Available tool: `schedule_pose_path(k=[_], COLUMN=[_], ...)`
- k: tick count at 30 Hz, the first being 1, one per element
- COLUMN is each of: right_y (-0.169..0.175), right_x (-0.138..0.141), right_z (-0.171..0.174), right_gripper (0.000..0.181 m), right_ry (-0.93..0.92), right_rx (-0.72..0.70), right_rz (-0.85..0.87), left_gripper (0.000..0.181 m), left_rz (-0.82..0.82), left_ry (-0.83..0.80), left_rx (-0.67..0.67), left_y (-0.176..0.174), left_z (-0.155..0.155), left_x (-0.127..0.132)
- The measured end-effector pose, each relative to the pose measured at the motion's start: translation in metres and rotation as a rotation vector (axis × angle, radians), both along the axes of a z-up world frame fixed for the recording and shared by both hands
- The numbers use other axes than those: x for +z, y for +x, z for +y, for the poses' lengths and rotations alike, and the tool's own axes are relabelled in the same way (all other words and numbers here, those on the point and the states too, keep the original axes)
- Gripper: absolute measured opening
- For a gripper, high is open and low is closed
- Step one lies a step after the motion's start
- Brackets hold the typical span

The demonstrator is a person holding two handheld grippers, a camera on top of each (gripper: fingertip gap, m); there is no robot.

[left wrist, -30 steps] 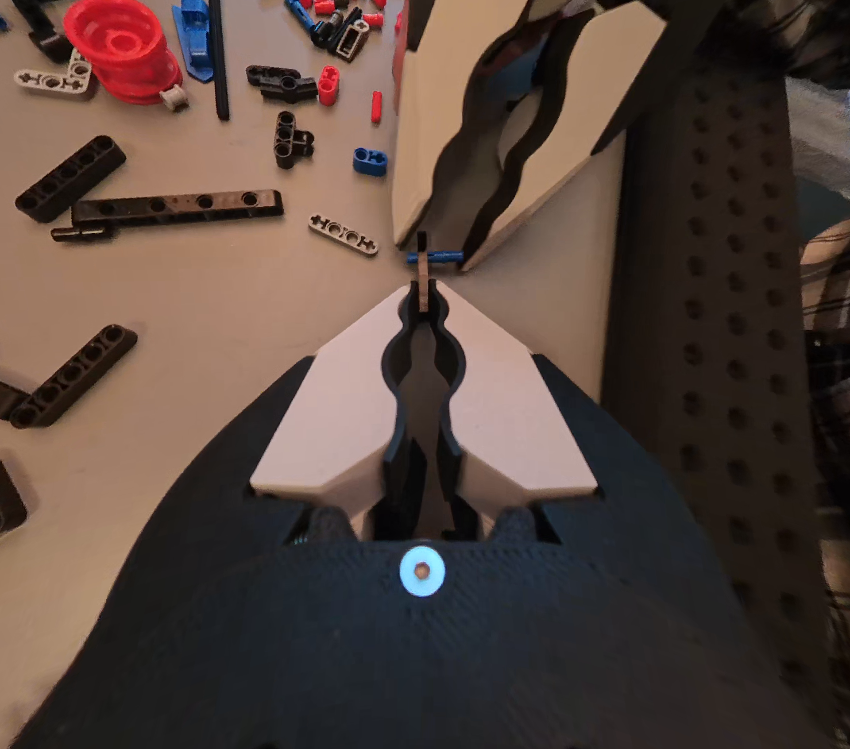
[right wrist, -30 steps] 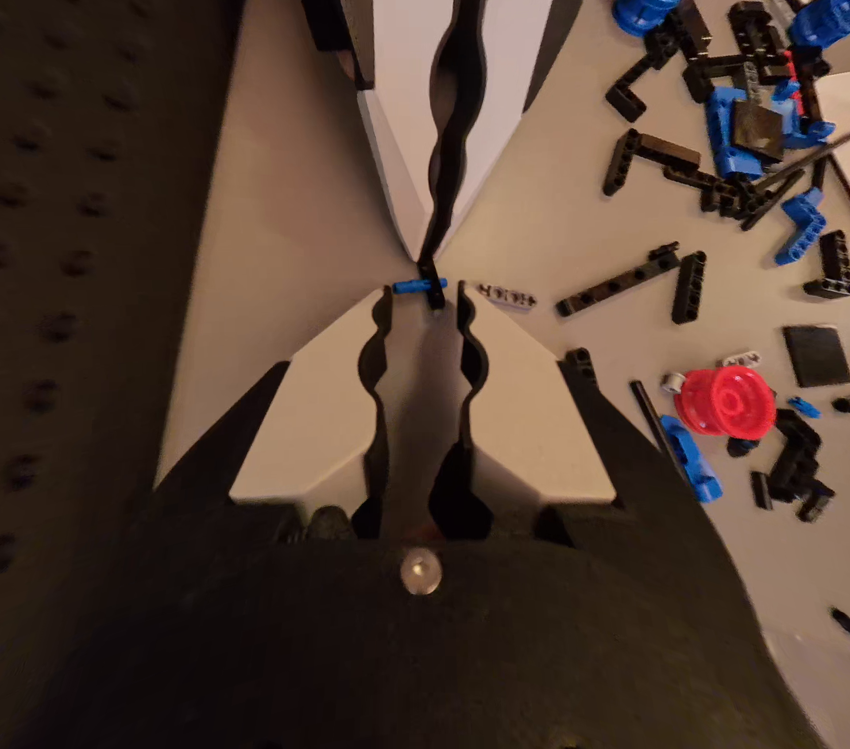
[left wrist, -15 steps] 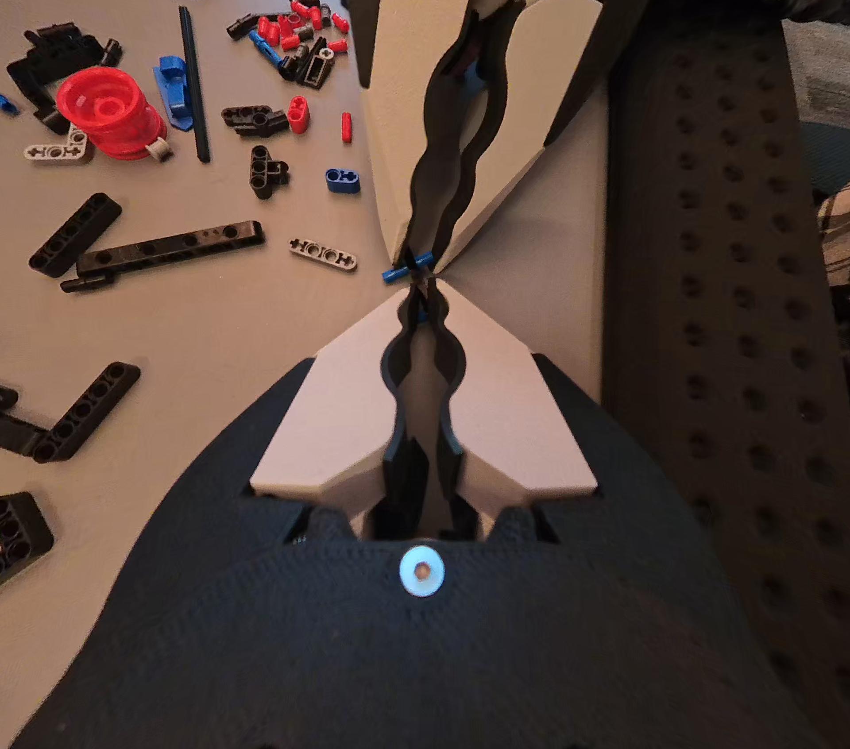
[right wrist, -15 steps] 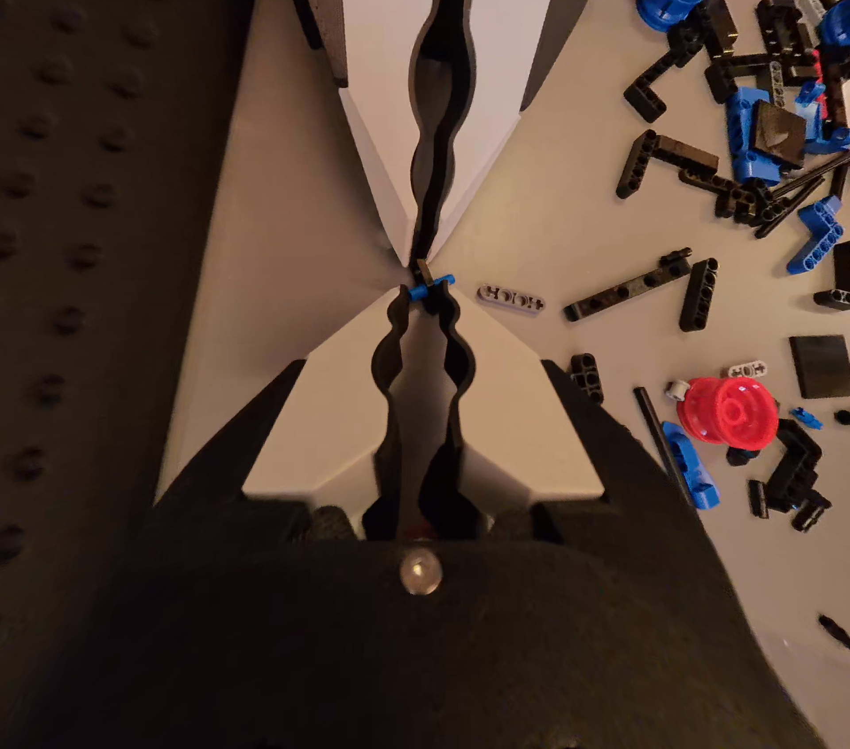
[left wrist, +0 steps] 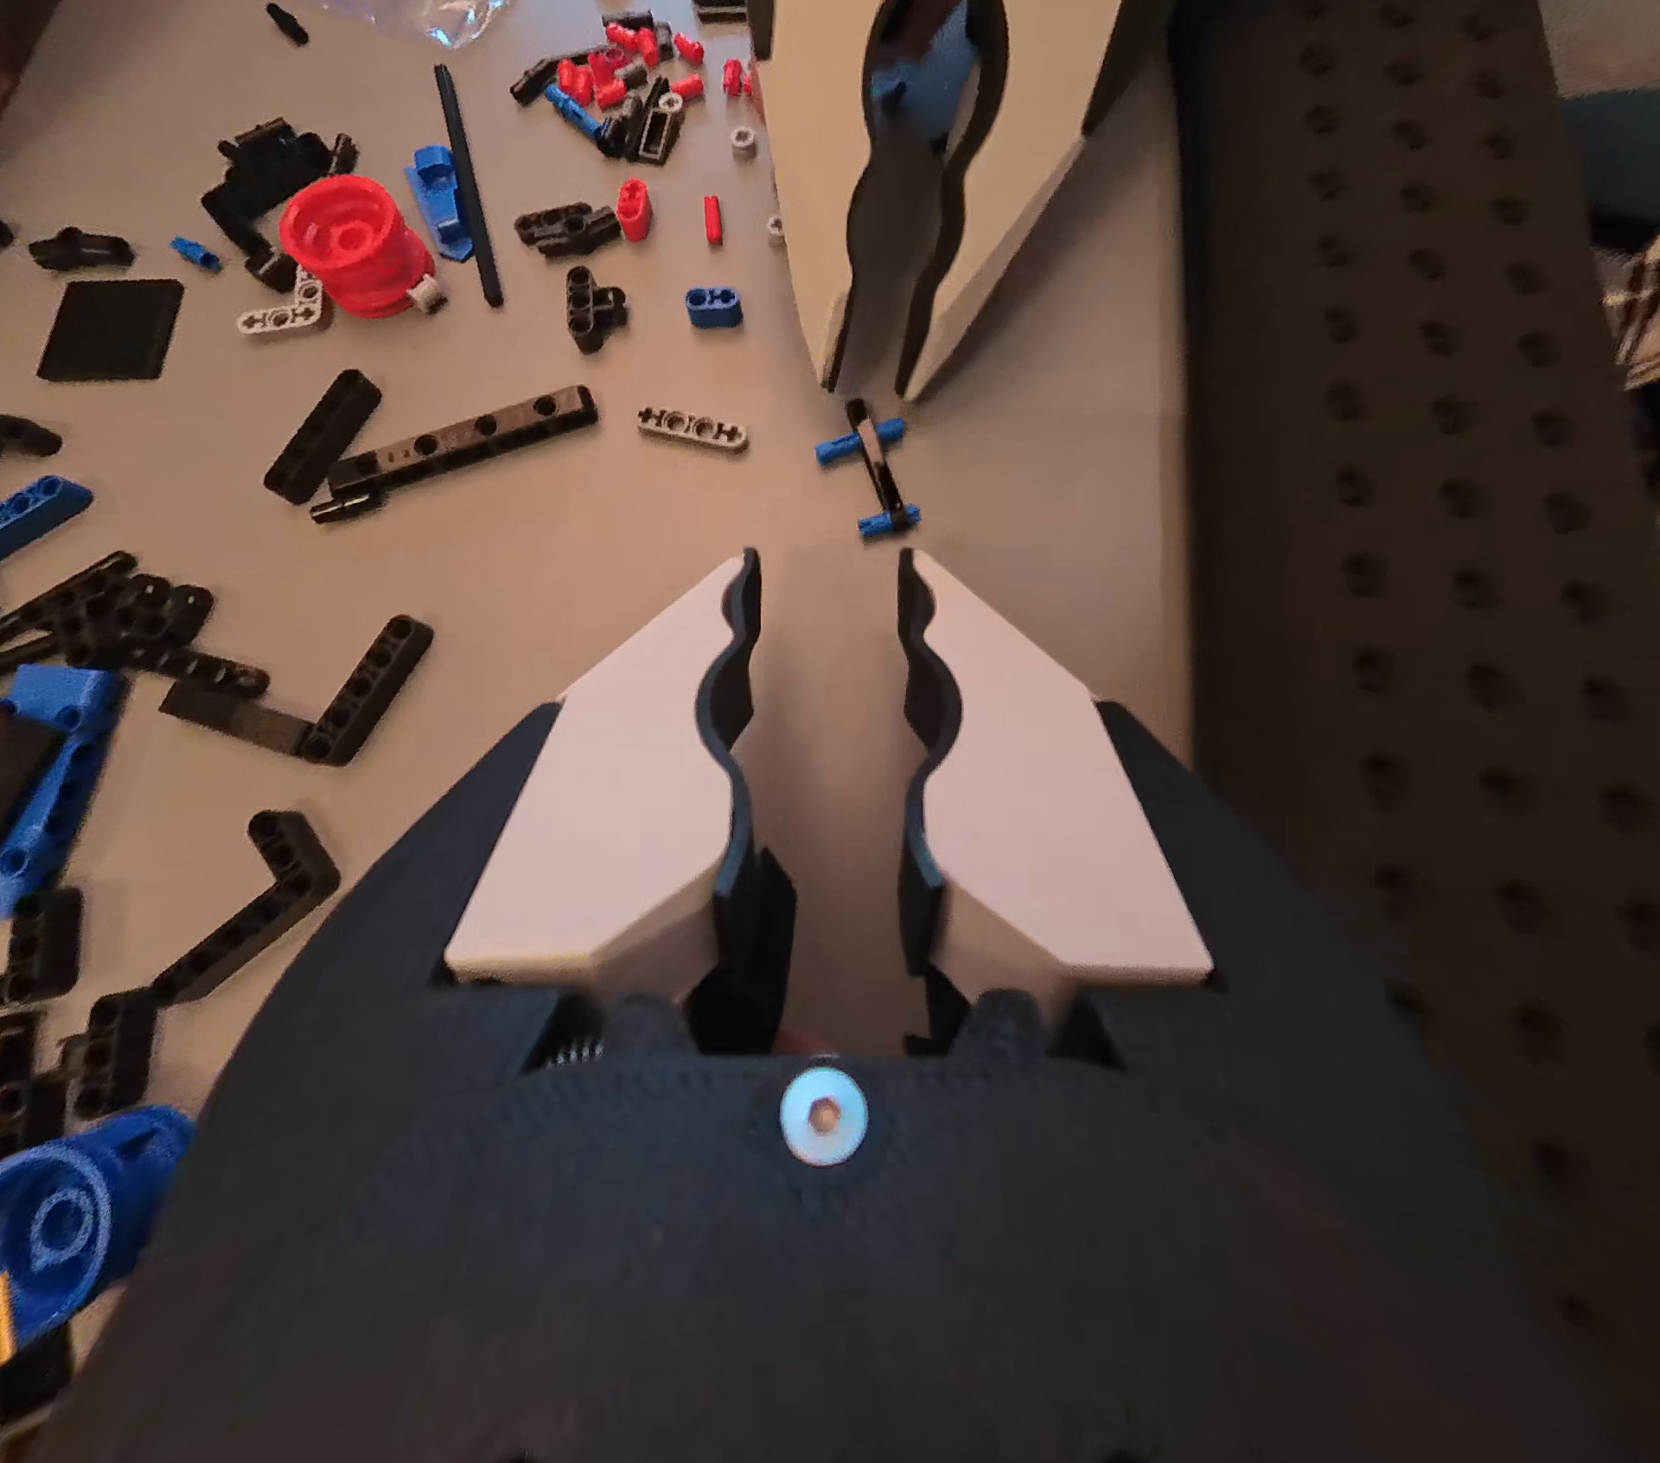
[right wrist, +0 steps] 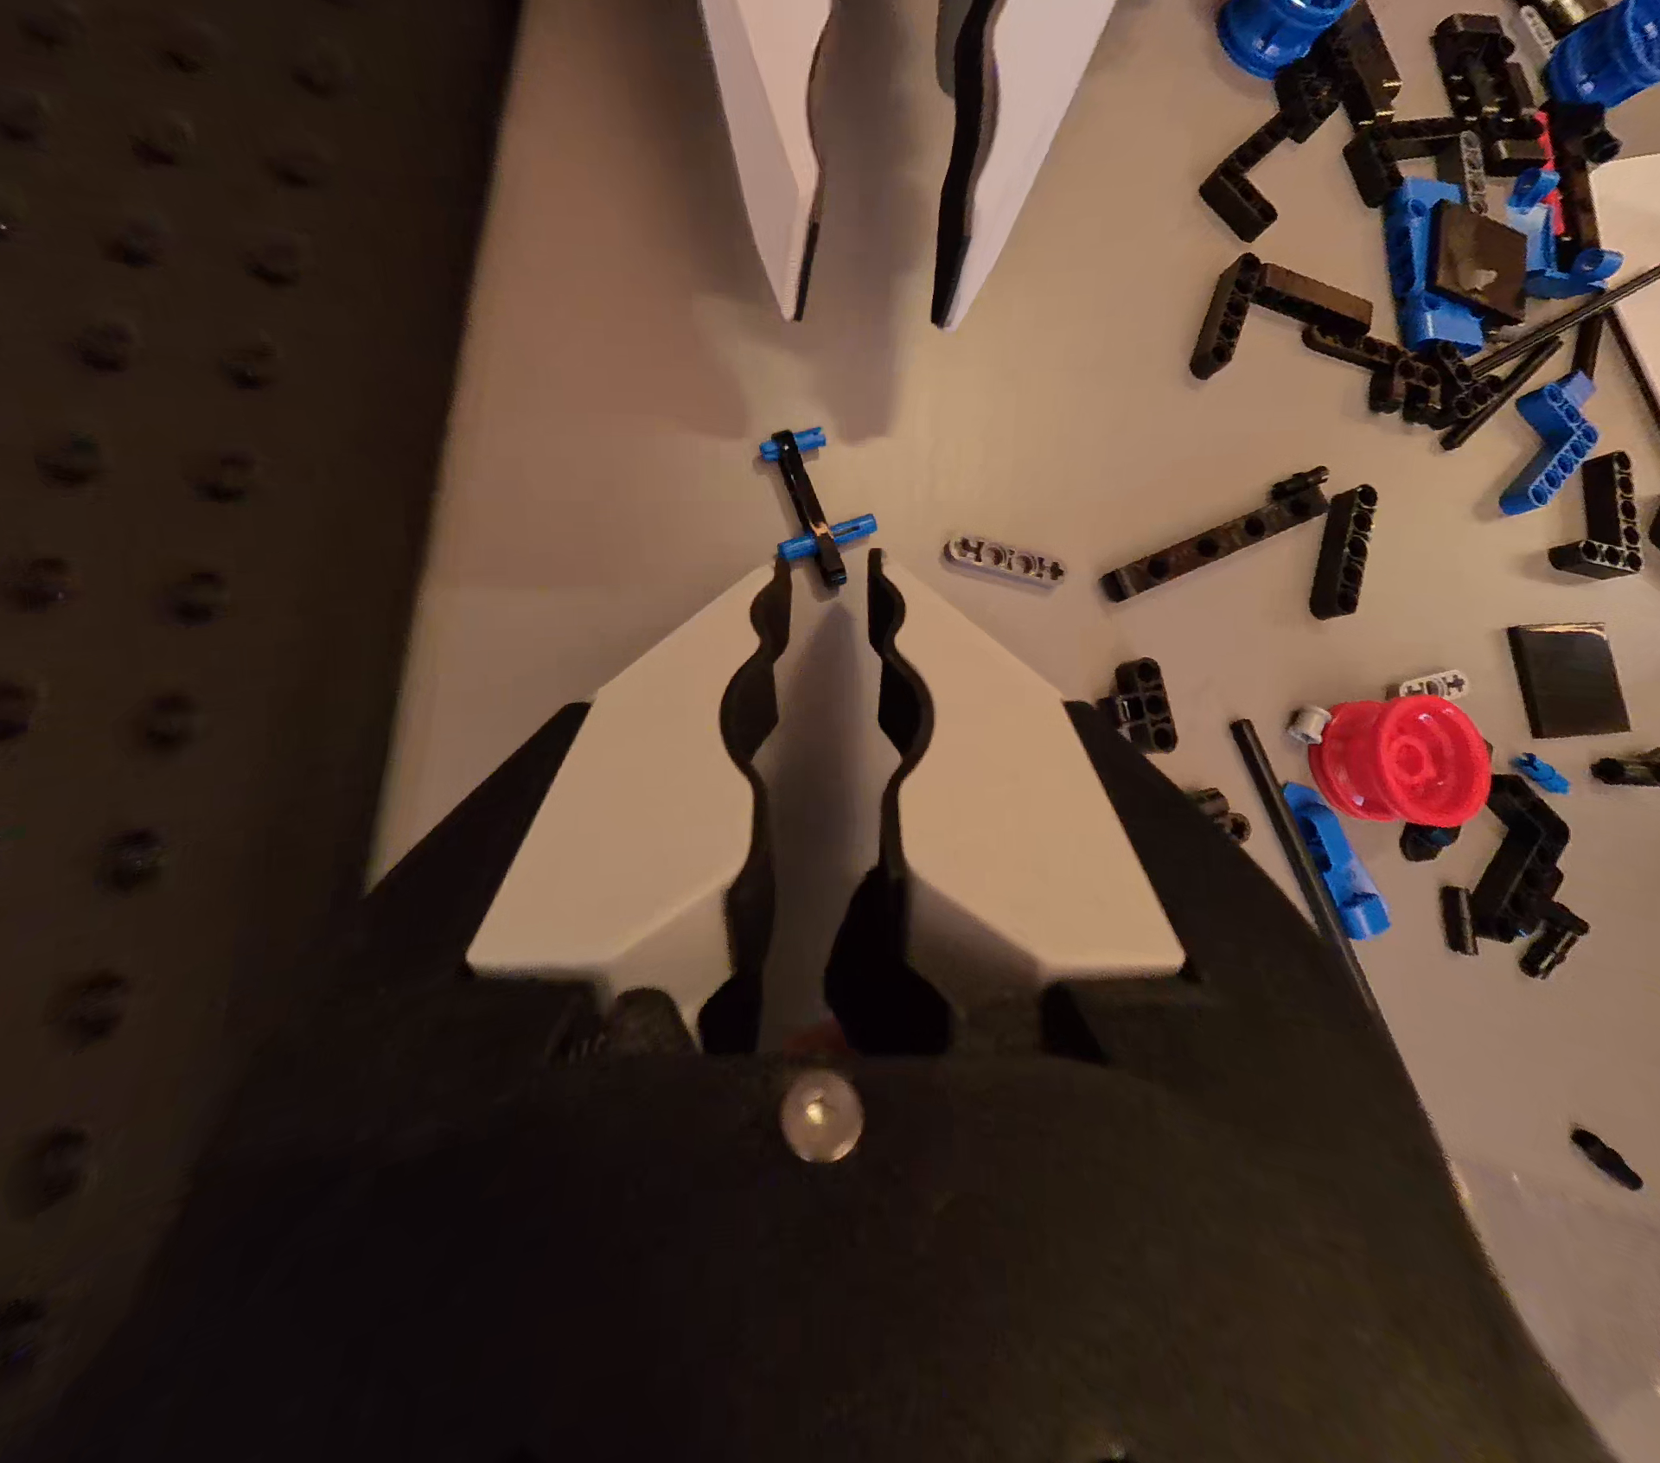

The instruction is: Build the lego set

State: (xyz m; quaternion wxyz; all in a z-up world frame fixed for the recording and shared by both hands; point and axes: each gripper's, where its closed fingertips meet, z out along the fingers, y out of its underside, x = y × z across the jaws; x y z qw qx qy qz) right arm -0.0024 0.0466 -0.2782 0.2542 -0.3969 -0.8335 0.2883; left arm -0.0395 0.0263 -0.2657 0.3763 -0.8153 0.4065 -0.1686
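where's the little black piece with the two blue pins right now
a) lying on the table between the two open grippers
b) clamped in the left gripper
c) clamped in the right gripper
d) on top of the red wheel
a: the black piece with two blue pins lies free on the table, with the left gripper and right gripper both open, neither gripping it.

The thin beam (left wrist: 876, 457) is black, its two pins (left wrist: 889, 520) blue. The far wheel (left wrist: 352, 245) is red, the table (left wrist: 575, 575) beige.
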Motion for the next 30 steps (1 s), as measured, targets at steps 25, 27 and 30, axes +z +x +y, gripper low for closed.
schedule_pose_path(k=[25,27,30], right_y=[-0.016,-0.018,-0.021], right_x=[-0.007,-0.007,-0.007], right_z=[-0.003,-0.004,-0.004], right_gripper=[0.001,0.001,0.001], right_ry=[0.111,0.115,0.117], right_rx=[0.012,0.016,0.015], right_rz=[0.036,0.04,0.049], left_gripper=[0.023,0.021,0.023], left_rz=[0.118,0.12,0.12], left_ry=[-0.003,-0.012,-0.01], left_rx=[-0.109,-0.118,-0.116], left_y=[0.009,0.008,0.006], left_z=[-0.012,-0.015,-0.016], left_x=[-0.021,-0.021,-0.021])
